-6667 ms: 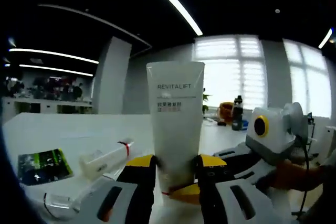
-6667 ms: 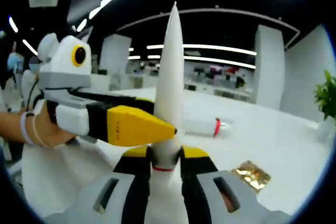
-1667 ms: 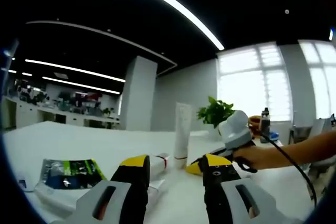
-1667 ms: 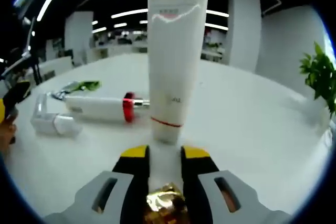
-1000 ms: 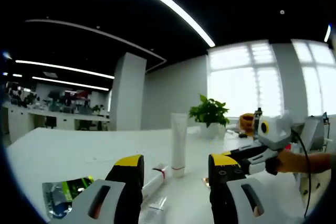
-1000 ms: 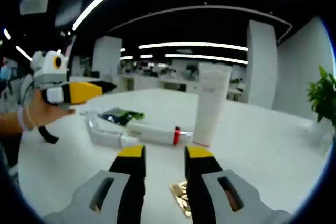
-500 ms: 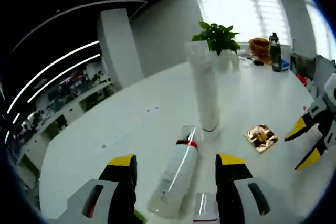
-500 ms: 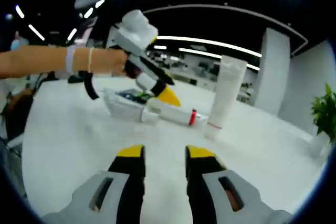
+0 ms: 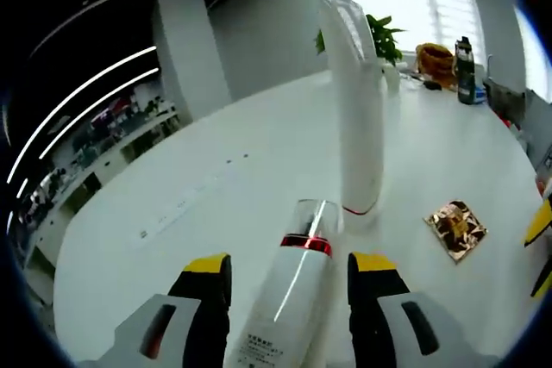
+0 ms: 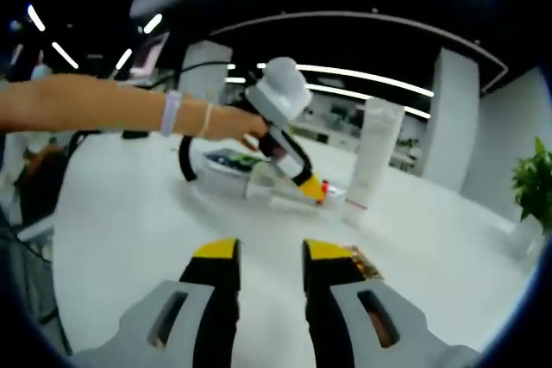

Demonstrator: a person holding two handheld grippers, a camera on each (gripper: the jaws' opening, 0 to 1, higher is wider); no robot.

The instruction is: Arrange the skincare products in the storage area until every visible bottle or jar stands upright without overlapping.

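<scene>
Lying flat on the white desk, a white bottle with a red band and clear cap sits right between the jaws of the left claw. Its long axis runs straight out along the jaws, cap end pointing away toward the upright white tube, which stands on its cap just beyond it. The left claw's jaws are spread wide on either side of the bottle's body and do not look to be pressing it yet. A small gold foil sachet lies flat to the right of the tube.

In the right gripper view, the right claw hangs above bare desk, jaws set narrowly apart with nothing between them, well back from the products. The left claw, held in a person's hand, dips down onto the lying bottle, with the upright tube just beside it.

My judgement: the left claw is far nearer, so it should close on the bottle's body and tip it up onto its base, clear of the tube.
</scene>
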